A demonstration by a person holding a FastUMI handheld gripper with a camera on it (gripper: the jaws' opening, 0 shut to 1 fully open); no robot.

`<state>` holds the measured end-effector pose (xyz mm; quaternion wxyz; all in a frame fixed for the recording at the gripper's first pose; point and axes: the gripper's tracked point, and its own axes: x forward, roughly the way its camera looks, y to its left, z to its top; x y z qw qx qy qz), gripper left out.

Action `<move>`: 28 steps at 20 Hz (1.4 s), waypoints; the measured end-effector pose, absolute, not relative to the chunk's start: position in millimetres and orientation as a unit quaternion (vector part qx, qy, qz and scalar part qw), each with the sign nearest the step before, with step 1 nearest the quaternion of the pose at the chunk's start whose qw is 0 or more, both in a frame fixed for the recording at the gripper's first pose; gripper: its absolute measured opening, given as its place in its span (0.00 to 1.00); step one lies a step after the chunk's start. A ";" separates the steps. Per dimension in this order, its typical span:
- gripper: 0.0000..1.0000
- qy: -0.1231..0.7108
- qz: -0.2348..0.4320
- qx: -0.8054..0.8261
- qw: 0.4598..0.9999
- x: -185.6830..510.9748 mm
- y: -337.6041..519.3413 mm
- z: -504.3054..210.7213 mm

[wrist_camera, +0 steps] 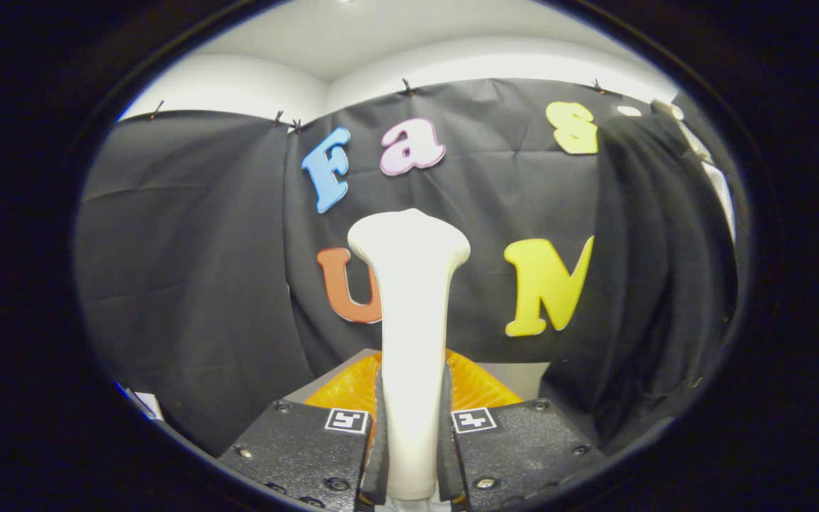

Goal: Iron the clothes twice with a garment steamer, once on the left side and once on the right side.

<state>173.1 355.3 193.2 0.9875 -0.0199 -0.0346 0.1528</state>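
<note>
A white garment steamer (411,299) stands upright between my fingers, its wide flat head rising well above them. My gripper (413,434) is shut on the steamer's slim handle, both fingers pressing its sides. A dark garment (658,284) hangs to the right of the steamer, some way beyond the fingers, its top on a pale hanger (694,142). The steamer head is apart from the garment and faces the back wall.
An orange ribbed object (473,387) lies just behind the fingers, at the steamer's base, on a pale surface (523,371). Black cloth walls close the booth at the back and left. A small white and blue thing (141,402) sits low on the left.
</note>
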 end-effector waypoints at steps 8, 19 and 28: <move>0.29 -0.124 0.065 -0.012 0.990 84.3 208.7 249.0; 0.29 -0.153 -0.012 -0.049 0.987 99.3 78.2 271.2; 0.29 -0.093 0.033 -0.018 0.995 117.2 52.8 229.7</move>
